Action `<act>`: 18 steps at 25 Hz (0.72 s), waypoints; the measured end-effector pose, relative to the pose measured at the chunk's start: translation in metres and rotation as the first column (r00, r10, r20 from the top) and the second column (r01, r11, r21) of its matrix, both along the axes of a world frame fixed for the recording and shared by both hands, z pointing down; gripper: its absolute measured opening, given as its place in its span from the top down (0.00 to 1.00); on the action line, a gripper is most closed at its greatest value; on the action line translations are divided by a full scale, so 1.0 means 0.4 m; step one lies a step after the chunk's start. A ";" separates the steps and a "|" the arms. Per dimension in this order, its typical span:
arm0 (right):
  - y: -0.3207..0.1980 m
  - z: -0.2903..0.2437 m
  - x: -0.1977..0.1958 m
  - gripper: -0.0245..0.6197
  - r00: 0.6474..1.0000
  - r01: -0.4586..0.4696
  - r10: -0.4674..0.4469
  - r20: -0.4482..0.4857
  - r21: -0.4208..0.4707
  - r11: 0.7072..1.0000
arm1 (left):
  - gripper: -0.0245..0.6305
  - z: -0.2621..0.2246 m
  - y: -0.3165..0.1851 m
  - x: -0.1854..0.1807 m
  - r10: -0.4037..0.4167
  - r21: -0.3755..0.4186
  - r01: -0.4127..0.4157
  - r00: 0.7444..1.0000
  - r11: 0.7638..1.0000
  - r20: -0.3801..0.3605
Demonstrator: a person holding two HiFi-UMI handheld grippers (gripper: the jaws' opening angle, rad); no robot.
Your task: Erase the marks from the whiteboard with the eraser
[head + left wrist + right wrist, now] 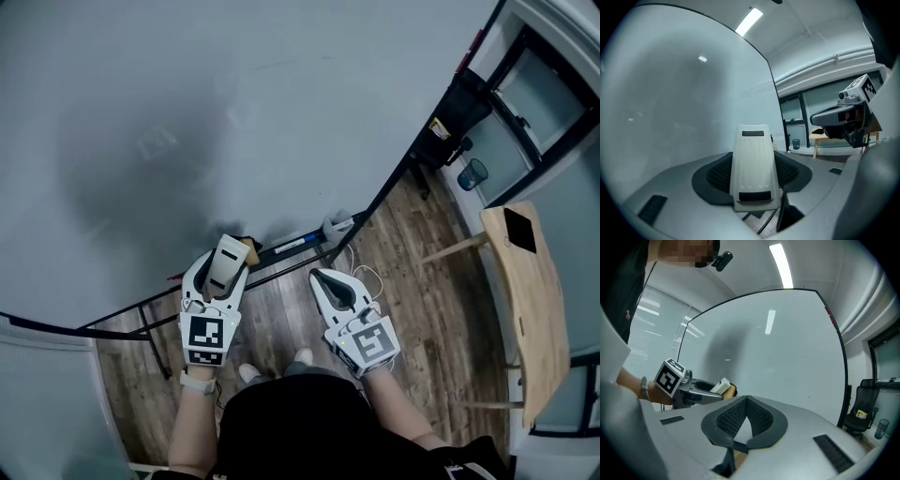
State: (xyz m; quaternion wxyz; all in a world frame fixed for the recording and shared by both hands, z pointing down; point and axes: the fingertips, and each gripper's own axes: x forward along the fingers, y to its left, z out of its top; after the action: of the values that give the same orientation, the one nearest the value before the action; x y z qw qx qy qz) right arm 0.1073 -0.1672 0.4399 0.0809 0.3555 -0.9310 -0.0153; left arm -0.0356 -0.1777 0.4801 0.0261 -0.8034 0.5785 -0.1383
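**Eraser held at the whiteboard's lower edge**

One pale eraser [753,164] is pinched between the left gripper's [223,274] fingers, in front of the whiteboard's [234,112] bottom edge. One pen [291,246] lies on the whiteboard's tray. Further right, the right gripper [746,401] has its fingers pressed together, holding nothing.
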 end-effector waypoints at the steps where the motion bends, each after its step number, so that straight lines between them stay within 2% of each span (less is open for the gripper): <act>1: 0.002 0.007 -0.008 0.92 1.000 0.003 -0.003 -0.007 -0.006 1.000 | 0.56 0.007 0.014 -0.016 -0.013 -0.006 0.013 1.000 1.000 -0.012; 8: 0.022 0.022 -0.076 0.92 0.998 0.064 -0.064 -0.026 0.004 0.998 | 0.56 -0.003 0.087 -0.106 -0.069 0.013 0.071 0.991 0.997 -0.115; 11: 0.030 0.029 -0.100 0.92 0.994 0.103 -0.103 -0.033 0.028 0.994 | 0.56 -0.020 0.102 -0.112 -0.051 0.037 0.055 0.992 0.998 -0.115; 18: 0.020 0.051 -0.117 0.92 0.992 0.109 -0.108 -0.070 0.018 0.994 | 0.56 -0.027 0.105 -0.109 -0.014 0.085 0.028 0.987 0.996 -0.158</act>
State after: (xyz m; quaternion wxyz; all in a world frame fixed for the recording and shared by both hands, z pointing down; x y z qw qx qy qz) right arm 0.0606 -0.1592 0.4601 0.1082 0.3046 -0.9454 -0.0420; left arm -0.0792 -0.1356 0.4692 0.0138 -0.8039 0.5926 -0.0495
